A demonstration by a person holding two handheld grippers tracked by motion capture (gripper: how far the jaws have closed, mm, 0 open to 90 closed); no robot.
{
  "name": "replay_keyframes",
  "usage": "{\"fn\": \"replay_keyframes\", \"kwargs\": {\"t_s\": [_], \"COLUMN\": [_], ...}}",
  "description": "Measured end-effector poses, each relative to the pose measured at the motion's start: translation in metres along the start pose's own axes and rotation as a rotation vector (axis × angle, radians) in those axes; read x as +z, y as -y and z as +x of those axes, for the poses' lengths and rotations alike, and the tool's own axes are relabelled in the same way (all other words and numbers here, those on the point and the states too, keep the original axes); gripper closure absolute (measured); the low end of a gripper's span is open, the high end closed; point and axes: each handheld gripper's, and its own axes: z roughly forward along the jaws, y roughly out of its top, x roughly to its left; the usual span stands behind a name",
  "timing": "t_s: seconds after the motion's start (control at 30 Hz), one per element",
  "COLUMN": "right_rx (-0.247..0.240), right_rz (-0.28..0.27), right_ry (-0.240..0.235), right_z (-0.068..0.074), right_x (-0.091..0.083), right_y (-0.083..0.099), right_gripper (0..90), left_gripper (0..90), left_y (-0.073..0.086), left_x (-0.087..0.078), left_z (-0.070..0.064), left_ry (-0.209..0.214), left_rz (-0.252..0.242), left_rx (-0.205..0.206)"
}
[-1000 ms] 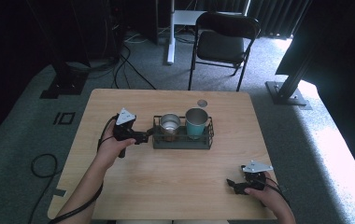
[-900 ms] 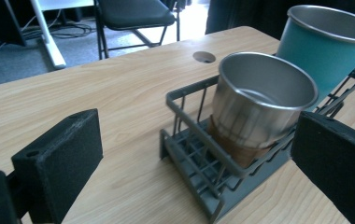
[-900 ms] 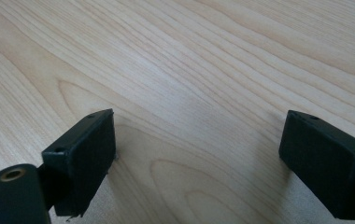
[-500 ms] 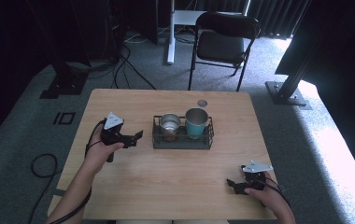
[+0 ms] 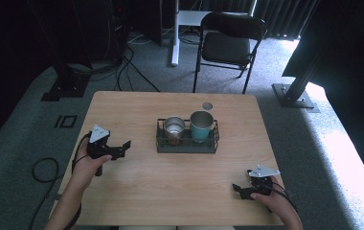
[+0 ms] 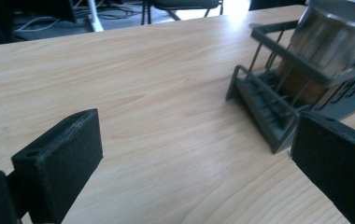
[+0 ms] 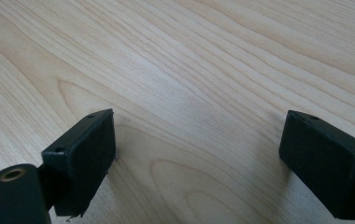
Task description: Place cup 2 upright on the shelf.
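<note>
Wood-grain surface (image 5: 170, 182) stretches under my hands, with a dark room, cables and one folding chair (image 5: 228, 45) beyond it. My left gripper (image 5: 120, 149) hangs low with its jaws spread wide and nothing between them, pointing at the wire rack (image 5: 186, 143), which sits near the middle of the surface, a little apart from me. My right gripper (image 5: 241, 189) rests near the front right corner, jaws likewise wide and empty, well apart from the rack.

Counting: one rack, two cups in it, a steel cup (image 5: 174, 128) on the left and a teal cup (image 5: 201, 125) beside it, plus one small round disc (image 5: 207, 105) behind the rack.

I judge the risk to be this: if I come in low, a jaw could catch the rack's wire end (image 6: 255, 100) and shove or tip it, rattling both cups. The steel wall also looks slick for a pinch.
</note>
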Motion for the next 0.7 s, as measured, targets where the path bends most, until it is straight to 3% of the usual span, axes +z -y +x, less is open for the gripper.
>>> {"fn": "replay_keyframes", "kwargs": {"t_s": [0.2,0.53,0.7], "right_rx": [0.0,-0.001,0.001], "right_rz": [0.0,0.0,0.001], "right_ry": [0.0,0.0,0.0], "right_z": [0.0,0.0,0.0], "right_x": [0.0,0.0,0.0], "right_y": [0.0,0.0,0.0], "right_gripper": [10.5,10.5,10.5], "left_gripper": [3.1,3.1,3.1], "left_y": [0.013,0.031,0.042], "left_x": [-0.007,-0.013,-0.02], "left_z": [0.002,0.002,-0.001], "left_ry": [-0.031,-0.044,-0.061], "left_rz": [0.012,0.026,0.02], "left_rx": [-0.008,-0.035,-0.066]}}
